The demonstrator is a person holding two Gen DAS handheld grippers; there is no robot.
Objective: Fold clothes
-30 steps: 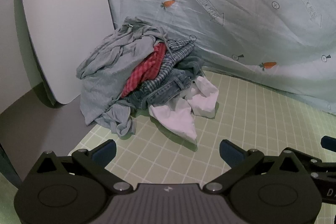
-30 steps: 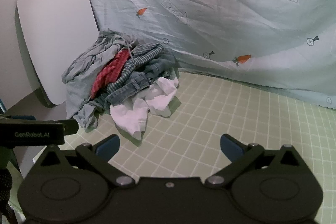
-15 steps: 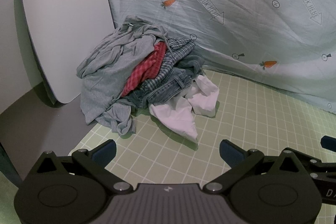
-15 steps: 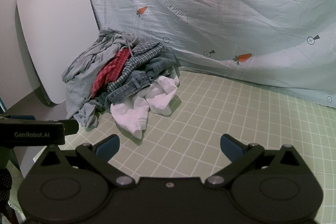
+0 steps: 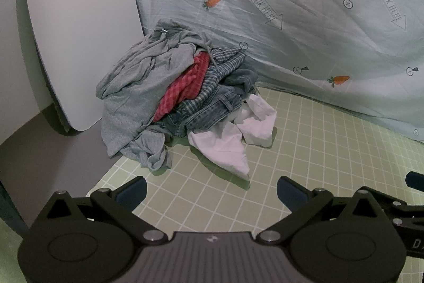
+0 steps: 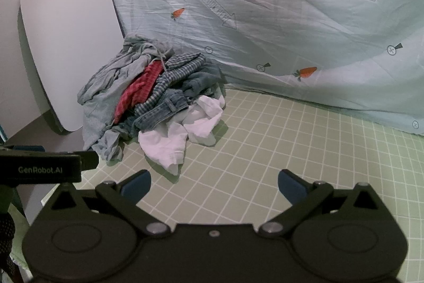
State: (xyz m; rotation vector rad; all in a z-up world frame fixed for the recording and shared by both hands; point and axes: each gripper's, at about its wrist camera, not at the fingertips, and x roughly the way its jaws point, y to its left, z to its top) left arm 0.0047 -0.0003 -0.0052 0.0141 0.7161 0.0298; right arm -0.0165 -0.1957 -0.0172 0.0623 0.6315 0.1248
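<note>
A heap of crumpled clothes lies at the far left of the green grid mat: a grey top, a red checked piece, blue jeans and a white garment at the front. The same pile shows in the right wrist view, its white garment nearest. My left gripper hovers open a short way in front of the pile, holding nothing. My right gripper is open and empty too, further right over bare mat. Part of the left gripper's body shows at the left edge.
A pale blue sheet printed with carrots and arrows hangs behind the mat. A white rounded board leans against the wall left of the pile. Grey floor borders the mat's left edge. Open mat stretches right of the clothes.
Both views have shifted only slightly; the pile sits a touch lower in frame. The clothes have not moved and both grippers stay open.
</note>
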